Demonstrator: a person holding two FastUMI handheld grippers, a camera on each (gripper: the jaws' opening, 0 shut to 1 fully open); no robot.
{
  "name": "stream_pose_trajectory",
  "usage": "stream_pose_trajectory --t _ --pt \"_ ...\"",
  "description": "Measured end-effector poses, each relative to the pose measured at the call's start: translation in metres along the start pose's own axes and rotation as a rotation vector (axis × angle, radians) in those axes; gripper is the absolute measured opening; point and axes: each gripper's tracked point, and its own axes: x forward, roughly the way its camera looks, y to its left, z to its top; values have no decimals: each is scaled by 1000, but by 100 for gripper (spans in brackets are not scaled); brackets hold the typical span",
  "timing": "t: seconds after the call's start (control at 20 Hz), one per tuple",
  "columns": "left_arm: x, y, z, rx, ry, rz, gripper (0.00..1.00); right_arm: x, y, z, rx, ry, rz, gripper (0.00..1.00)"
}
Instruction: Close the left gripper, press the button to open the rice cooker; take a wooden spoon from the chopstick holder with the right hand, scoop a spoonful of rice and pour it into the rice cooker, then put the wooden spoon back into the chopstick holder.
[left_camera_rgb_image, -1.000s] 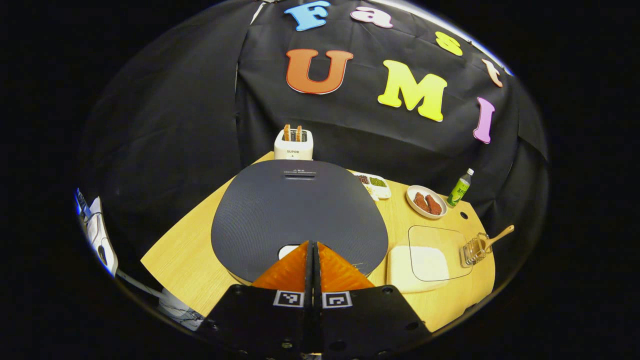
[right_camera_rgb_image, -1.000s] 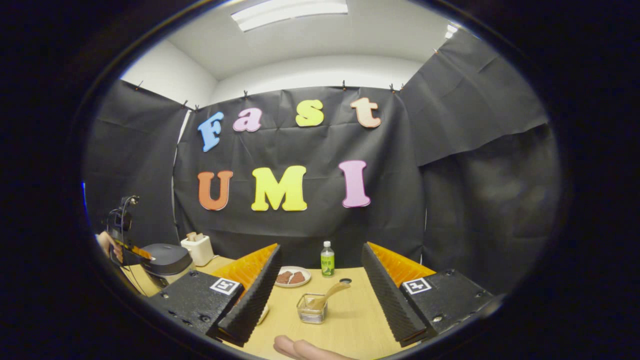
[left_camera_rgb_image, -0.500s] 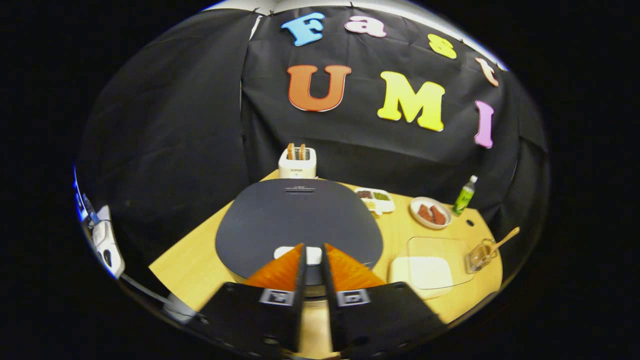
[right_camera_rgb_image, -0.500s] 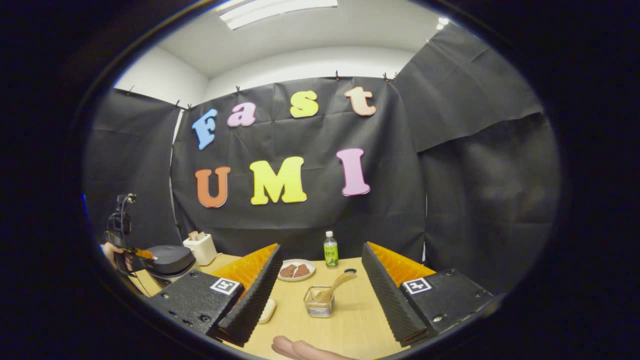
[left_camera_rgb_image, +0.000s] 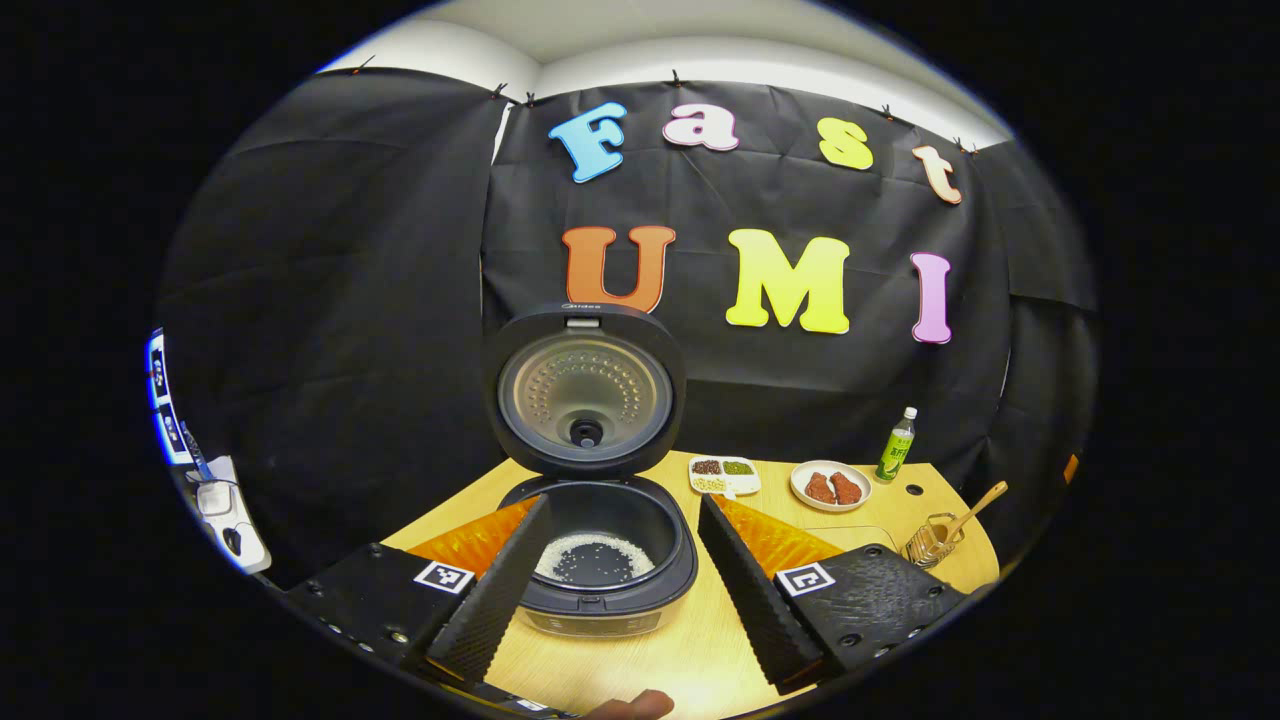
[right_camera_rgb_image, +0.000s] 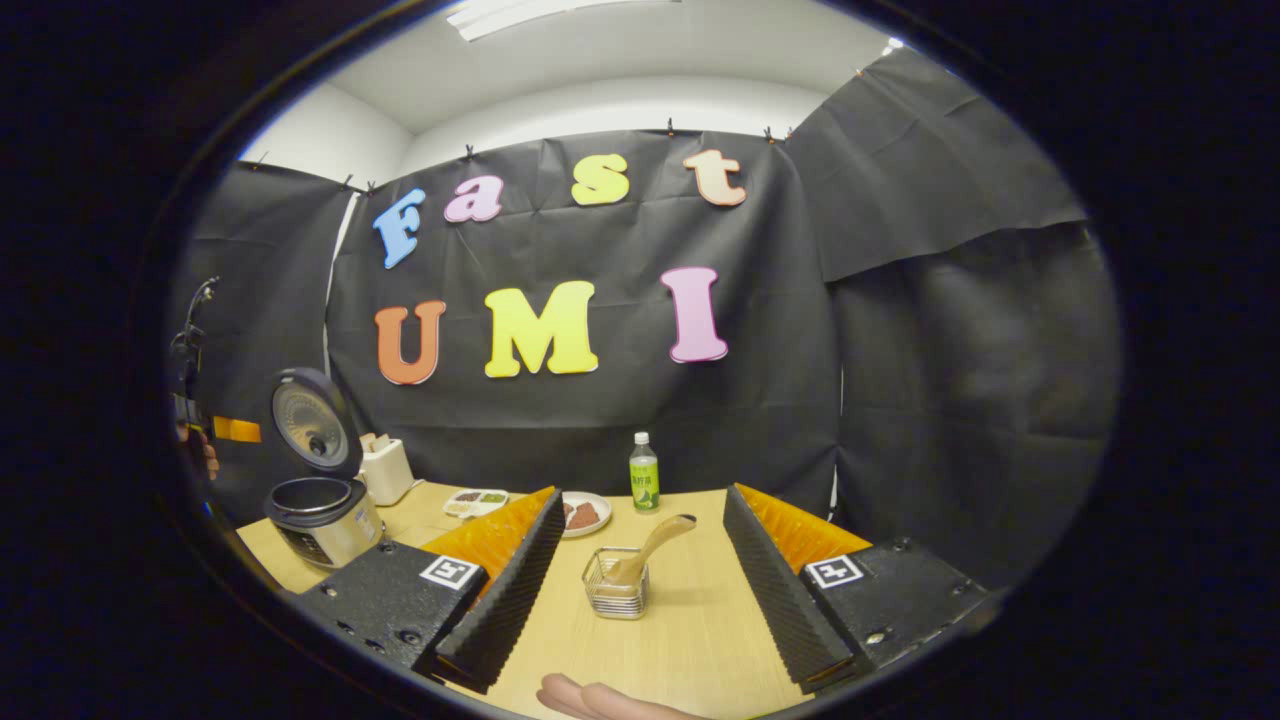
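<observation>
1. The rice cooker (left_camera_rgb_image: 598, 560) stands open on the tabletop (left_camera_rgb_image: 690, 650), its lid (left_camera_rgb_image: 585, 390) upright behind the pot, so I judge the button press done.
2. My left claw (left_camera_rgb_image: 610, 570) hangs just in front of the cooker with its jaws spread wide and nothing between them.
3. A thin layer of rice (left_camera_rgb_image: 595, 557) already lies in the bottom of the cooker's pot.
4. My right claw (right_camera_rgb_image: 635, 590) is also wide and empty, held just short of the chopstick holder (right_camera_rgb_image: 613, 596), well to the right of the cooker.
5. The wooden spoon (right_camera_rgb_image: 650, 548) sits in that holder, handle leaning up and to the right, untouched.
6. Left to do, as I read it: grip the spoon, scoop rice, tip it into the cooker, then return the spoon to the holder.
</observation>
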Motion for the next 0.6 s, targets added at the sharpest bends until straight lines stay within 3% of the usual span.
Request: stream_pose_trajectory --t 0.6 --pt "-101 33 58 -121 -269 -17 94 65 -1 -63 28 102 -9 100"
